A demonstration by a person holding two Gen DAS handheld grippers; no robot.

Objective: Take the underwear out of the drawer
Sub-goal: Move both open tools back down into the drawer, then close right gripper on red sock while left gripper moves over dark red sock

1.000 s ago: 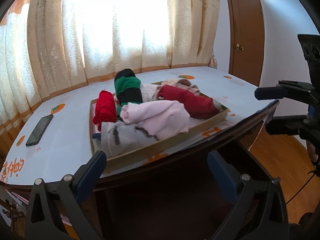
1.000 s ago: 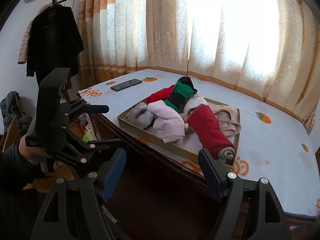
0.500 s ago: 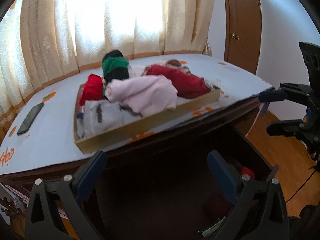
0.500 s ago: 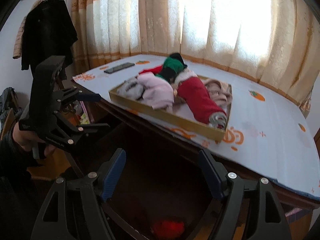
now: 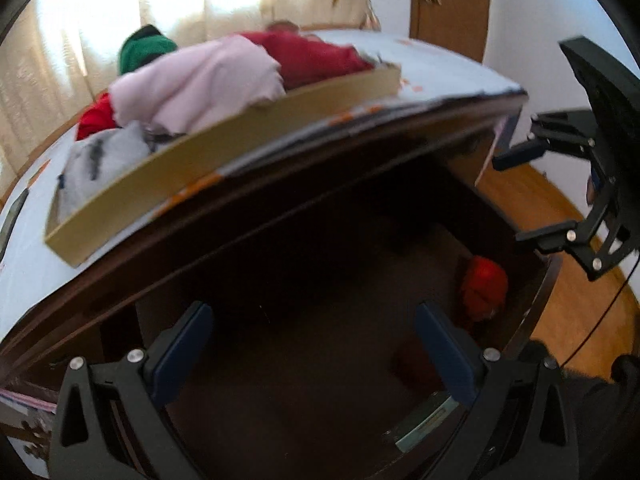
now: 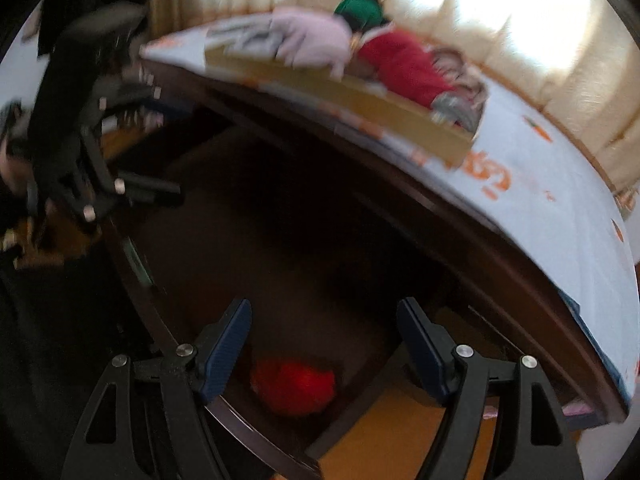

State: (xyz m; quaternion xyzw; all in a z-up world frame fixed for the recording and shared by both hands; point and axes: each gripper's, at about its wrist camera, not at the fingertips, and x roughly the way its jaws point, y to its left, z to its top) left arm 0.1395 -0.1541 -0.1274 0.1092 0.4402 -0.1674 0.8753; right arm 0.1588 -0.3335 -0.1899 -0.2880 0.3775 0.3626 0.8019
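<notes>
— Where's the underwear?
— A red bundle (image 6: 294, 386) lies in the open dark drawer (image 5: 536, 300), under the tabletop.
— And the grippers?
— Left gripper (image 5: 312, 344) and right gripper (image 6: 324, 340) both hang above it, jaws spread, nothing between them.

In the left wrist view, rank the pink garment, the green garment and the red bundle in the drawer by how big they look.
Largest to smallest, as seen:
1. pink garment
2. green garment and red bundle look about alike; the bundle sits nearer the camera and the green one is partly hidden, so their true order is unsure.
</notes>
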